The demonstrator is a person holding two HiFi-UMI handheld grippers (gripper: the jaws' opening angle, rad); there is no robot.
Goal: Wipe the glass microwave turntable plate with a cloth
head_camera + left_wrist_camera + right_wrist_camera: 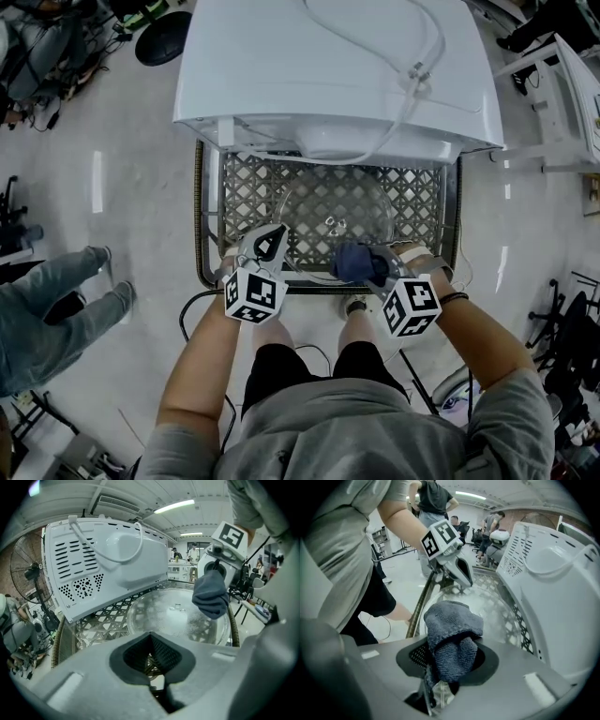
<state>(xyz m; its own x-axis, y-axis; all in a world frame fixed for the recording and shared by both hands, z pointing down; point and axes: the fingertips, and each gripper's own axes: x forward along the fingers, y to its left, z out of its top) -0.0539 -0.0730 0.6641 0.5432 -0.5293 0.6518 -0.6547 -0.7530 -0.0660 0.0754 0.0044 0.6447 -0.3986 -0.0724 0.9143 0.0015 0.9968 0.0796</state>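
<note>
right gripper (375, 266) pinches cloth (452, 629), apparently over plate (171, 615) near rim | left gripper (150, 639) pressed together, empty, pointing forward

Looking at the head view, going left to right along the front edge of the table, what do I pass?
Bystander's legs → left gripper → blue cloth → right gripper, which holds that cloth.

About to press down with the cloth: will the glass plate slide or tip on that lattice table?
It may slide: the smooth glass plate lies flat on the lattice table. Lying flat, it looks unlikely to tip. Rigid, probably brittle: press the cloth lightly.
</note>
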